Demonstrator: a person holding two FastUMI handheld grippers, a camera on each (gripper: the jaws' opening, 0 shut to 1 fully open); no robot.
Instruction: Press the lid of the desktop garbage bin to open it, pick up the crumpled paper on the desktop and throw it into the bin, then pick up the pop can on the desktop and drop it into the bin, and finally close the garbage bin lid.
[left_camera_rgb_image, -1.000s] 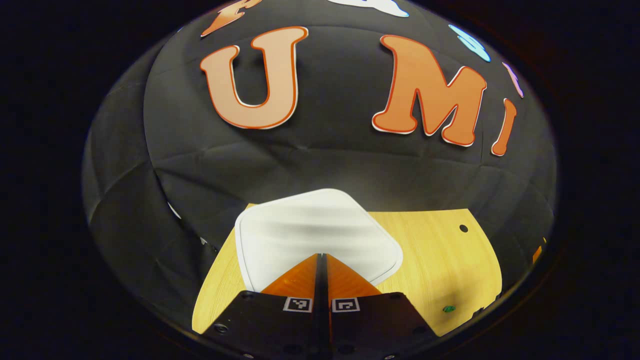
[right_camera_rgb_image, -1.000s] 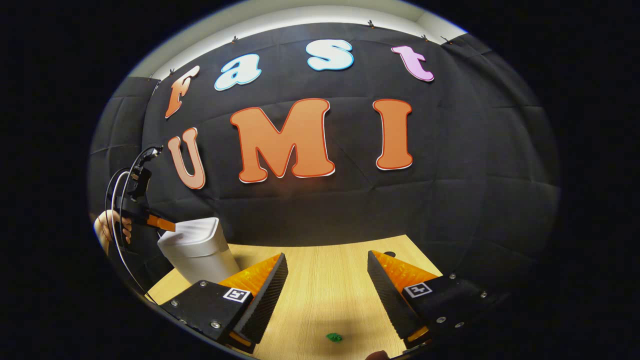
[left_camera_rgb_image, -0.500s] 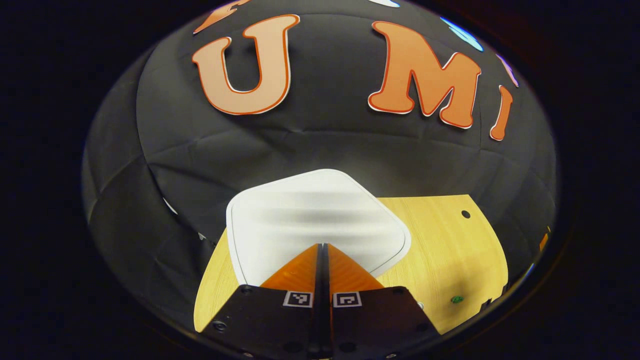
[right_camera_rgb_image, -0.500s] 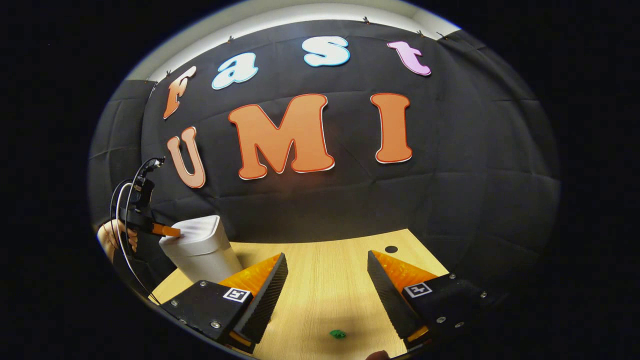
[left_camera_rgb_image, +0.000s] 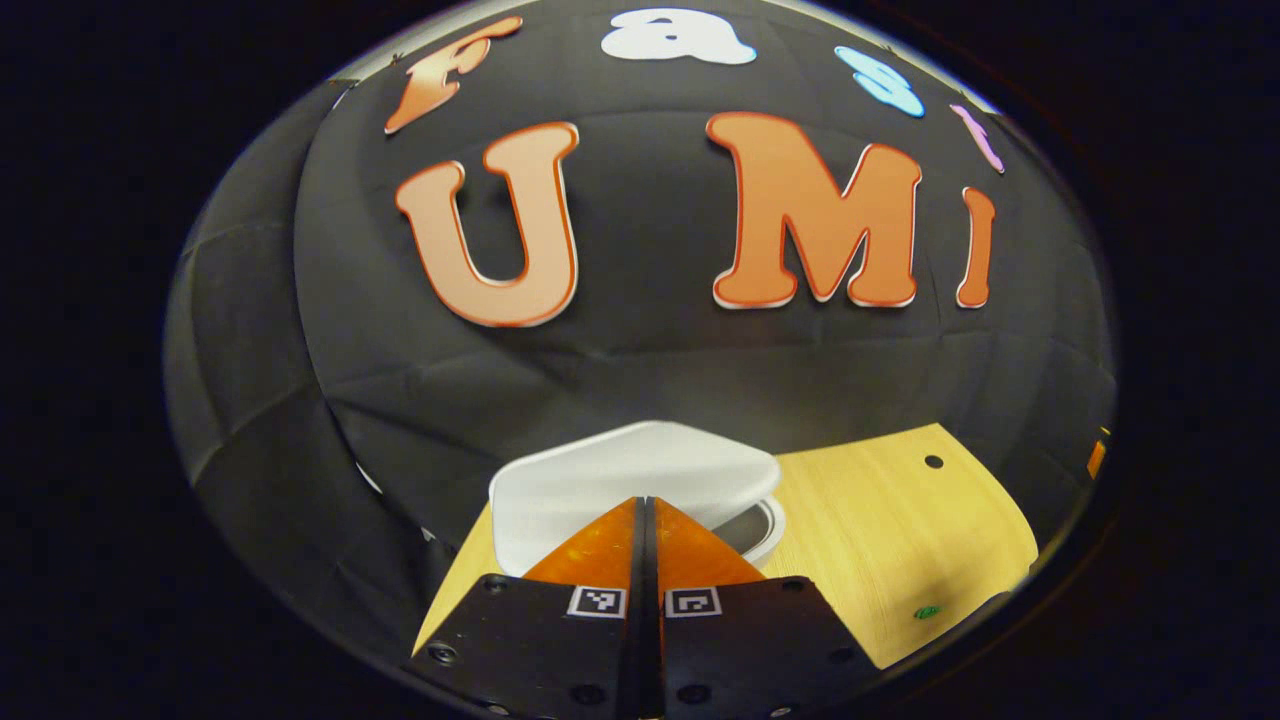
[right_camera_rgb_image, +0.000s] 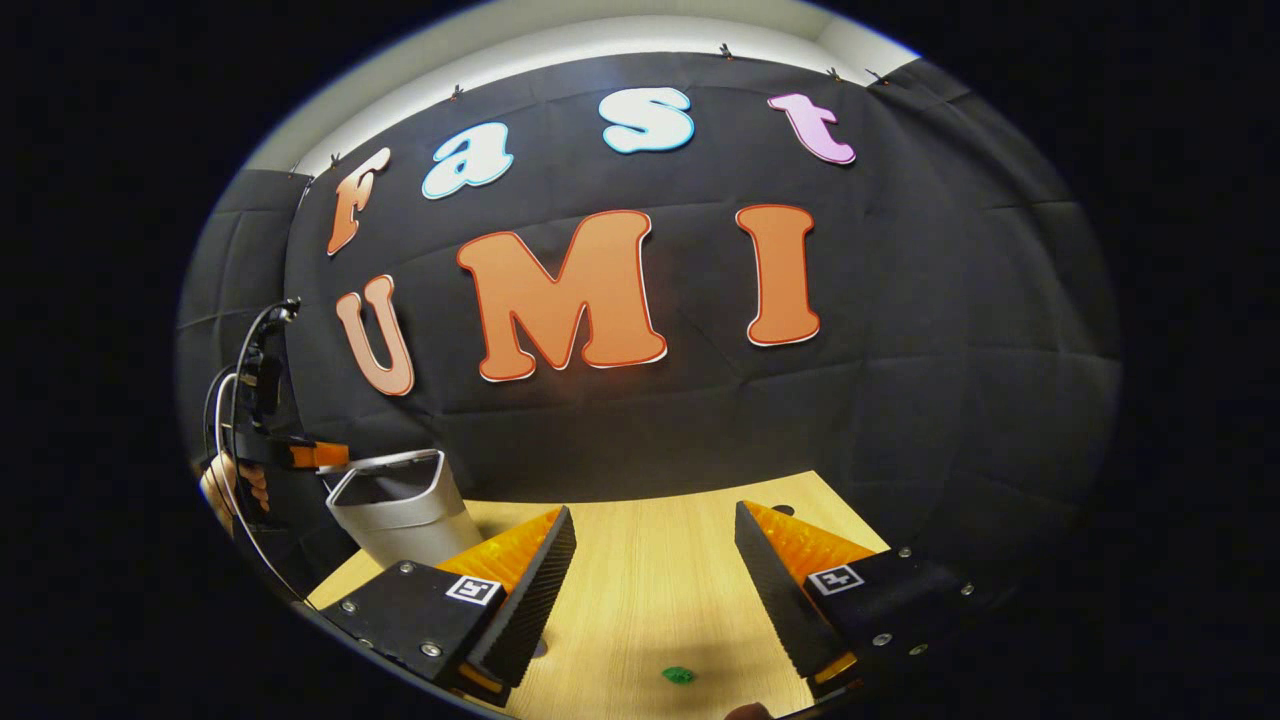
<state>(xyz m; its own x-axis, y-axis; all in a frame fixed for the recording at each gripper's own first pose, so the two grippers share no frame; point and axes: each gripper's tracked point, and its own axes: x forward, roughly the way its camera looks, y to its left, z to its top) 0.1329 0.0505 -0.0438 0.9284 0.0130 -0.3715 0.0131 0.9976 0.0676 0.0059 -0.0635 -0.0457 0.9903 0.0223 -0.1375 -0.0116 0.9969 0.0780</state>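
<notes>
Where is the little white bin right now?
The garbage bin stands at the left of the wooden table in the right gripper view, against the black cloth wall, lid raised; the left gripper sits just before it.

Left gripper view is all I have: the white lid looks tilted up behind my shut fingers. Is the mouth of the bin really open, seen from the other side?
Observer: Yes. In the right gripper view the bin shows a dark, open mouth inside its white rim.
Operator: Where is the right gripper?
Observer: The right gripper is open above the wooden table, apart from the bin and holding nothing.
Operator: Does my left gripper touch the bin?
Observer: The left gripper is at the left corner of the rim, held by a hand. I cannot tell whether it touches.
</notes>
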